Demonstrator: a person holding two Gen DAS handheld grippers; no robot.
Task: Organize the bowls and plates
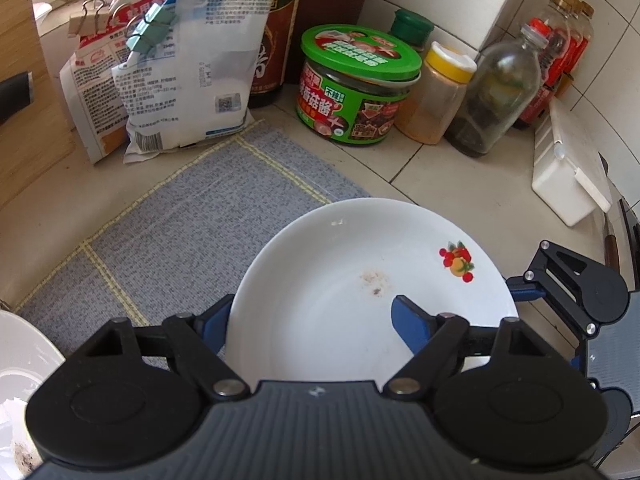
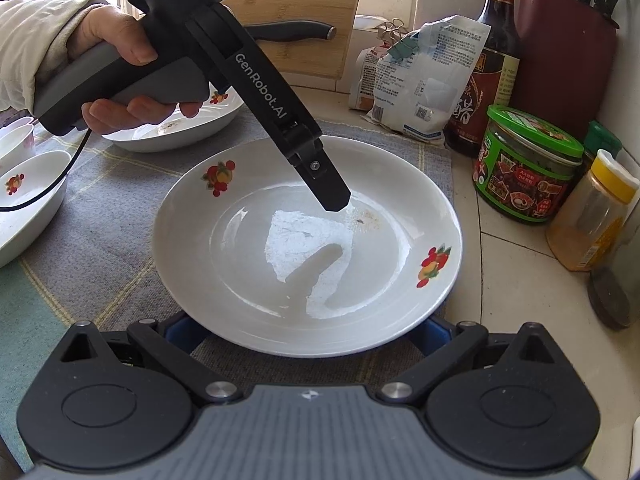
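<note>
White ceramic plate (image 2: 248, 280) with 2 red-and-orange fruit decals lies on a grey woven mat (image 1: 180, 220) with yellow lines, on the tiled tabletop (image 1: 460, 168). A small brown smear marks its well.

The left gripper (image 1: 312, 316) straddles the plate's left rim, 1 blue finger outside and 1 over the well; its jaws are parted and not pressing. Its black body reads "GenRobot.AI" and "Data Acquisition System".

The right gripper (image 2: 308, 336) sits at the near rim with its jaws wide. Both blue tips are hidden under the plate's edge.

To the far left are more white fruit-printed dishes (image 2: 176, 128).

To the right stands a green-lidded jar (image 2: 528, 164) labelled "香菇酱", beside a yellow-capped spice jar (image 2: 592, 216). Behind are a dark bottle (image 2: 488, 80) and clipped white bags (image 2: 424, 80) covered in print too small to read.
</note>
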